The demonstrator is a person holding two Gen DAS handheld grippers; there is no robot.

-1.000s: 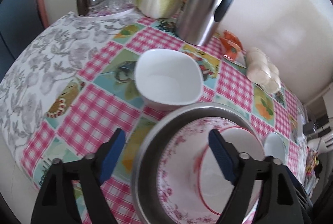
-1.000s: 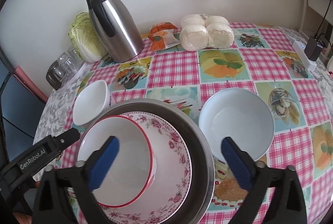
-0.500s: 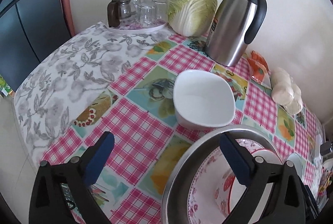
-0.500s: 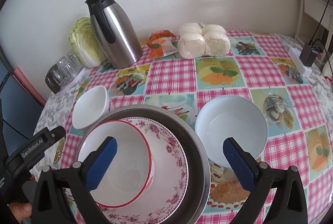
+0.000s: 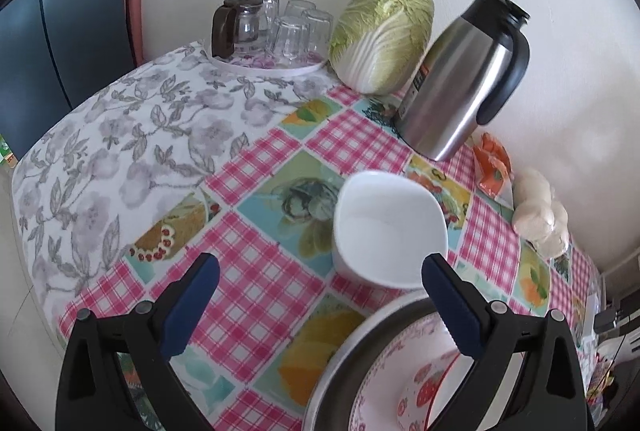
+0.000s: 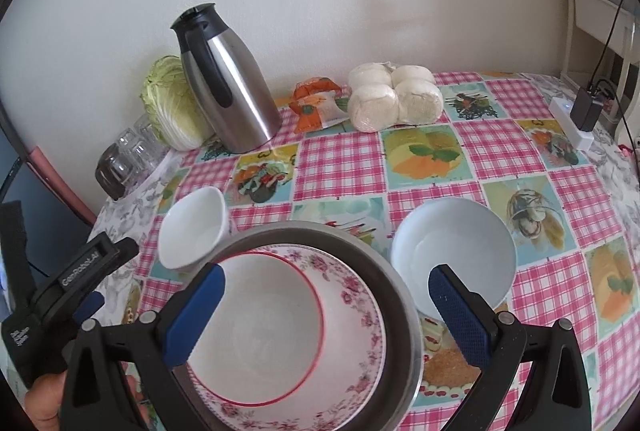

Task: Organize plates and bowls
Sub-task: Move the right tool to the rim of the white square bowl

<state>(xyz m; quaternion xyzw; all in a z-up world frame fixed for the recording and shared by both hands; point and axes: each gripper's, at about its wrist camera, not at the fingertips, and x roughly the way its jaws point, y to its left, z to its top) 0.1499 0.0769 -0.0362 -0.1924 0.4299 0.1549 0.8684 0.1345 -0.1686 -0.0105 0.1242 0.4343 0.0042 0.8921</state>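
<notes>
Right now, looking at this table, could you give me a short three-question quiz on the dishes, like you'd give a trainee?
1. True or false: the red-rimmed bowl sits inside the floral plate.
2. Which holds that stack?
A. a glass tray
B. the metal basin
C. a wicker basket
3. Fill in: the pale blue bowl stands on the tablecloth, ______ the basin.

Key: 1 true; 2 B; 3 beside (outside).

thermos [image 6: 230,91] upright | cabbage [image 5: 382,37] beside it | glasses on tray [image 5: 280,69] | bagged buns [image 6: 394,97]
</notes>
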